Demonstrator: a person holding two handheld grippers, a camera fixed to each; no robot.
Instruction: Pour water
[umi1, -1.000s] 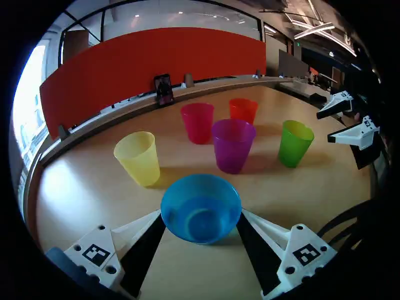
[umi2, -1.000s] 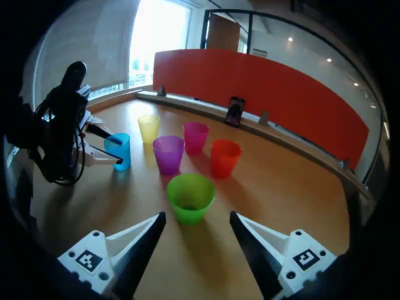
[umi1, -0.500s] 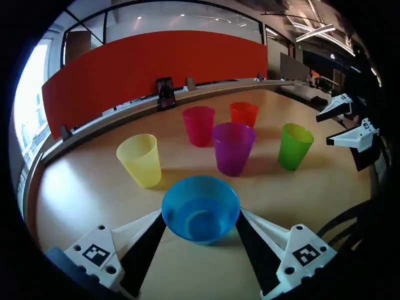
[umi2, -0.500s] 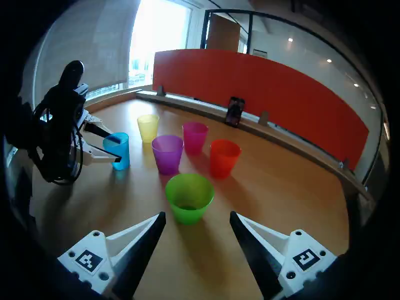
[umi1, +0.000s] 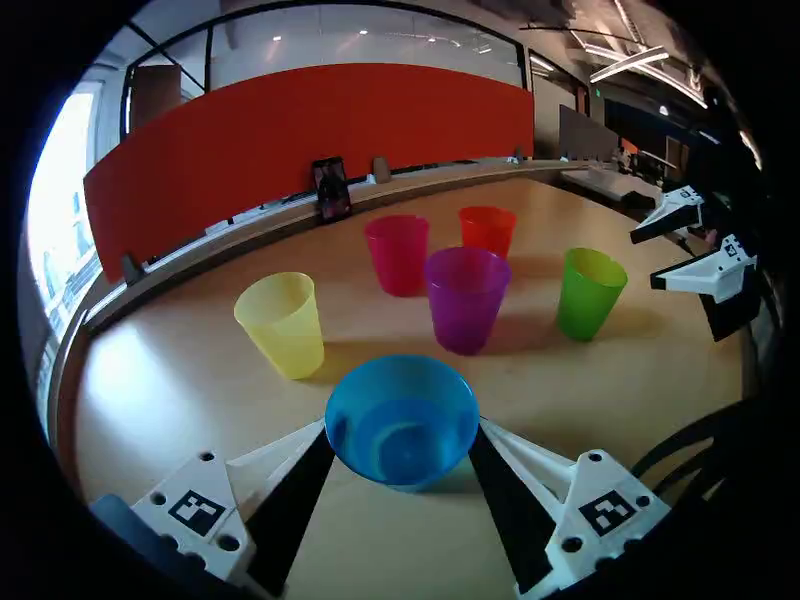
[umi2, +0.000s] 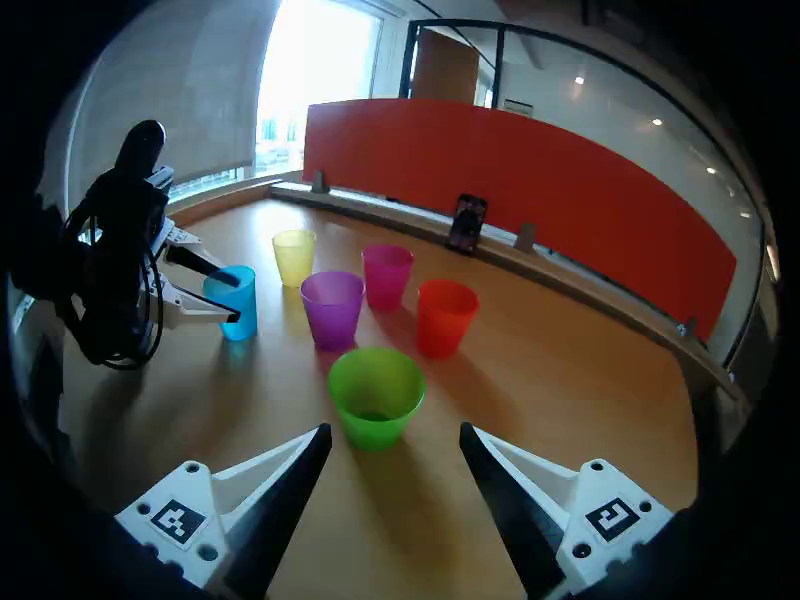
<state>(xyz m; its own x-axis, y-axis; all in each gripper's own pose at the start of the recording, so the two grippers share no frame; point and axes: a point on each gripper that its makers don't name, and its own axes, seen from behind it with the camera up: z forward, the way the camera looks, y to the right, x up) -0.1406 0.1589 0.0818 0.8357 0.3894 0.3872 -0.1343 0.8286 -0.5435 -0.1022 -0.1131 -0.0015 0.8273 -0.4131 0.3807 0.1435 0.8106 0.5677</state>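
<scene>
A blue cup (umi1: 402, 420) with some water in it sits between my left gripper's (umi1: 402, 434) fingers, which press on both its sides just above the wooden table (umi1: 160, 390). The right gripper view shows that same gripper (umi2: 236, 300) at the far left, still holding the blue cup (umi2: 230, 305). My right gripper (umi2: 395, 430) stands open. A green cup (umi2: 375, 395) stands upright just ahead of its fingertips, untouched. The left gripper view has the green cup (umi1: 588, 292) at the right, with the right gripper (umi1: 645, 260) beside it.
Upright cups stand in a cluster on the table: yellow (umi1: 282, 324), pink (umi1: 397, 254), purple (umi1: 465, 298) and red (umi1: 487, 230). A phone (umi1: 332, 188) leans on the ledge below a long red panel (umi1: 300, 120). A dark chair back (umi1: 700, 450) is at the lower right.
The left gripper keeps its hold on the blue cup and has shifted only slightly. In the right gripper view the cups have drifted a little to the left.
</scene>
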